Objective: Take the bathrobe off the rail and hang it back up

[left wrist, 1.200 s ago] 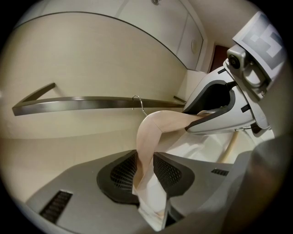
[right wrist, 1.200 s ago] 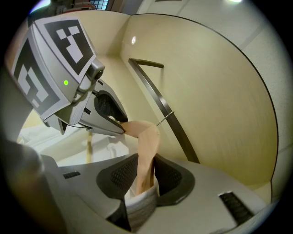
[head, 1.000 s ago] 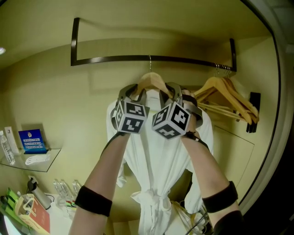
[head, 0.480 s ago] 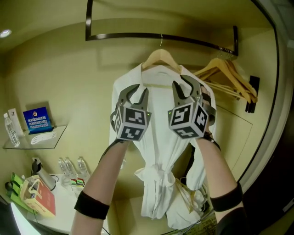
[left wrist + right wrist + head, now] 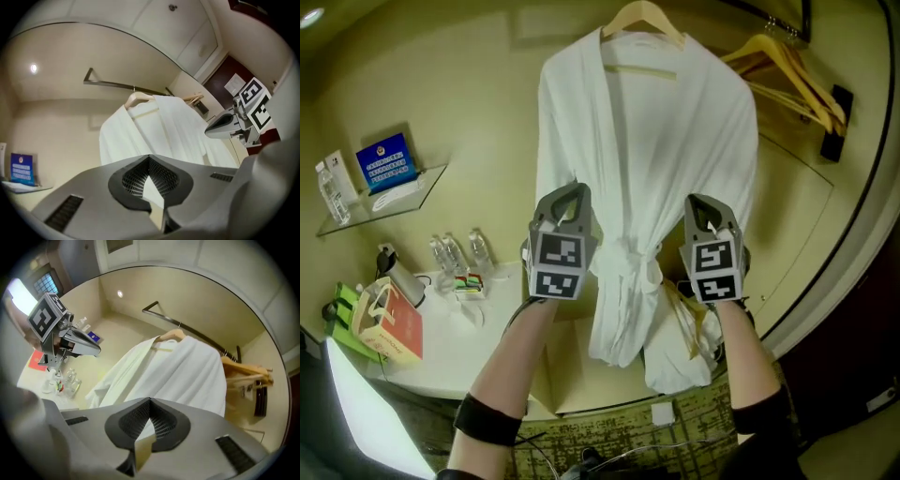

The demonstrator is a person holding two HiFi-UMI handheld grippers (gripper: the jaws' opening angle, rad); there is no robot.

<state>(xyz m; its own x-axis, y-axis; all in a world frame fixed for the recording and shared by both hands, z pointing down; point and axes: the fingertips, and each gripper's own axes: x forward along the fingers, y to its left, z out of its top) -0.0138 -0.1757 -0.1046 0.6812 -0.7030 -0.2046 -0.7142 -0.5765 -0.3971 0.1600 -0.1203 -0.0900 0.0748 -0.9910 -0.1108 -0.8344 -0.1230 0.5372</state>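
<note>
A white bathrobe (image 5: 647,141) hangs on a wooden hanger (image 5: 642,14) from the dark rail (image 5: 117,85), its belt tied at the waist. Both grippers are in front of the robe at waist height and clear of it. My left gripper (image 5: 572,189) is shut and holds nothing. My right gripper (image 5: 703,200) is likewise shut and holds nothing. The jaws of both have just been closing with nothing between them. The left gripper view shows the robe (image 5: 159,126) ahead and the right gripper (image 5: 225,126) beside it. In the right gripper view the robe (image 5: 183,366) hangs from the rail (image 5: 187,326).
Spare wooden hangers (image 5: 787,70) hang to the robe's right. A glass shelf (image 5: 356,211) on the left wall carries a blue sign. Below it, a white counter (image 5: 441,347) holds water bottles (image 5: 455,251) and a red box (image 5: 394,328). More white cloth (image 5: 675,361) lies low behind the robe.
Both grippers have dropped from the hanger's shoulders to the robe's waist and their jaws have closed on nothing. The head view has tilted down, so the rail has left its top edge.
</note>
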